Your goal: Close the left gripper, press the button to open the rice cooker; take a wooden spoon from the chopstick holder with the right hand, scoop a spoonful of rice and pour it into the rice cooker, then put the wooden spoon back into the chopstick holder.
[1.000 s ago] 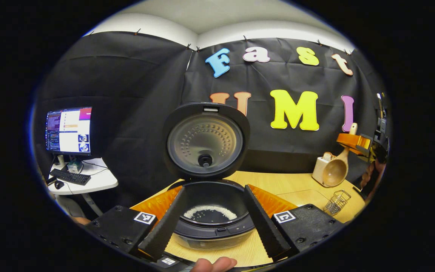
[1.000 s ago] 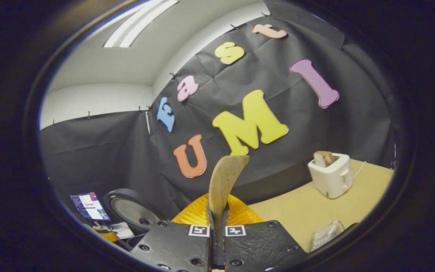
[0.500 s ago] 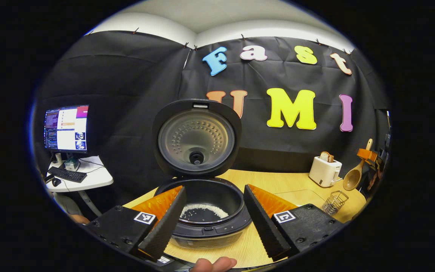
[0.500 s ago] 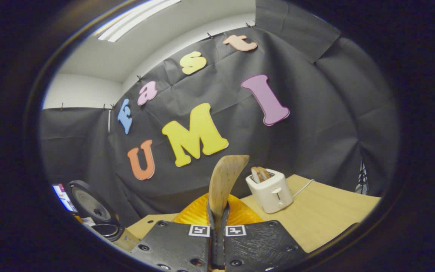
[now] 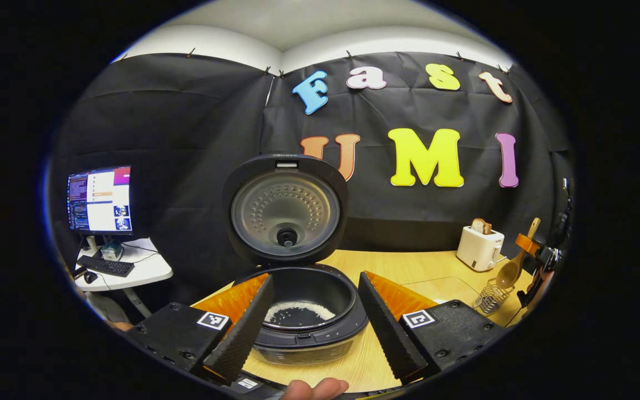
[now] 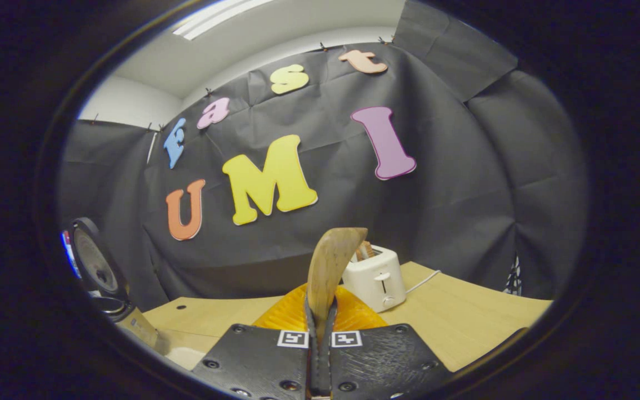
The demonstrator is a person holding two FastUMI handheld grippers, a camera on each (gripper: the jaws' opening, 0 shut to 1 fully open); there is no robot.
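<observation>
Left tool (image 5: pixel 311 316): jaws spread wide, holding nothing, hovering just in front of the rice cooker (image 5: pixel 298 325). Cooker lid (image 5: pixel 285 208) is up and vertical; the pot has a thin layer of rice (image 5: pixel 298 310) on the bottom. A fingertip (image 5: pixel 314 388) of the holding hand shows at the bottom edge.

Right tool (image 6: pixel 320 355): jaws pressed together on the wooden spoon (image 6: pixel 331 266), pinching its handle. In the left gripper view the spoon (image 5: pixel 511 269) hangs bowl-down directly above the wire chopstick holder (image 5: pixel 489 297), near the toaster (image 5: pixel 480 249), at the far right end of the surface (image 5: pixel 409 266). Judging by that, the rice is already poured and the step in hand is the return to the holder.

Handling: the spoon looks light, rigid and dry, with smooth wood, so it could rotate in a narrow pinch. The grip sits on the handle, which is the right place; the bowl is too wide and curved. The wire holder looks light and may tip or slide if the bowl catches the rim, so a straight, centred drop seems needed.

Hard to tell:
- Right gripper view shows the spoon edge-on; the holder sits below its field.
- Whether the bowl already touches or has entered the holder can't be told; that corner of the left gripper view is small and distorted.
- The rice source container can't be made out.
- The cooker's button is too small to pick out among the front rim details.
</observation>
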